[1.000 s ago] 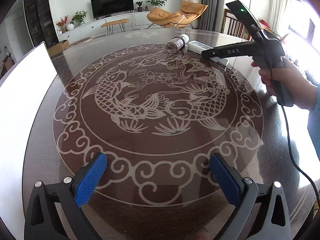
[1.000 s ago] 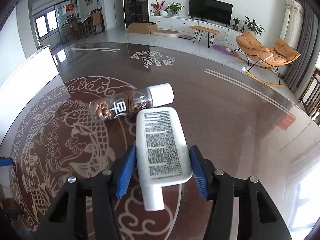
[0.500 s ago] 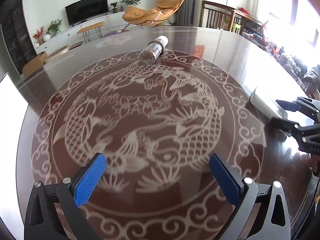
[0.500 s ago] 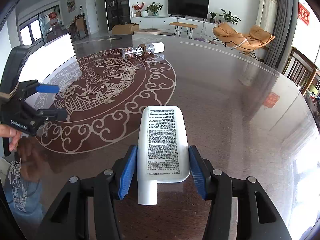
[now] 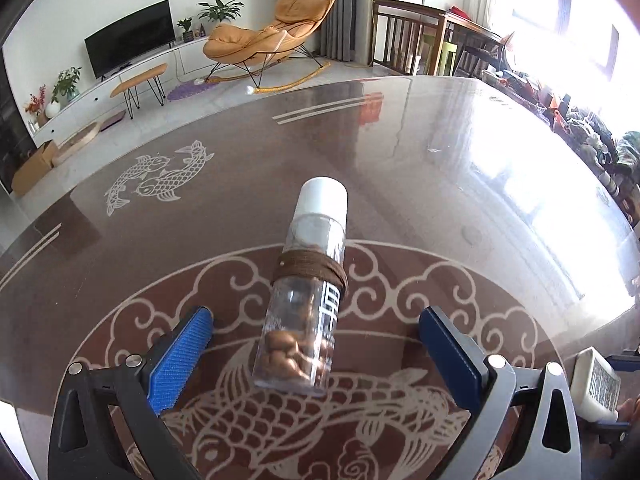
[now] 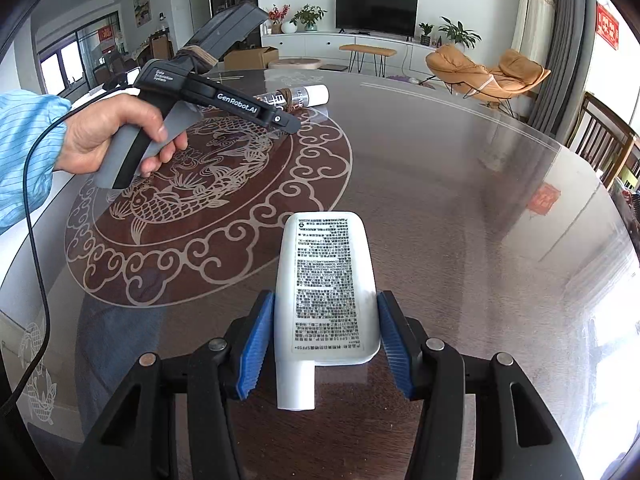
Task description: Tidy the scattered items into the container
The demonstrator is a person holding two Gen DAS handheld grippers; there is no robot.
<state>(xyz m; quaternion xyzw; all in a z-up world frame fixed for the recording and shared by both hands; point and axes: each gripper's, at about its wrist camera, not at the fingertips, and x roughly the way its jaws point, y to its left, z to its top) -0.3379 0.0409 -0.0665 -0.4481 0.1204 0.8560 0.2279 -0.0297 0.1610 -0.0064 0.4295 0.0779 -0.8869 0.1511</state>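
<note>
Two items in play on the glass-topped table (image 5: 460,168). Left gripper (image 5: 316,344) spread wide, straddling the clear bottle (image 5: 304,312) lying on its side, pads not touching. Right gripper (image 6: 326,340) pinches the white tube (image 6: 326,284) above the table.

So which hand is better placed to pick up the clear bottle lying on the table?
Left. The left gripper already straddles the clear bottle, jaws open on either side of it. The right gripper is shut on the white tube, well away from it.
</note>
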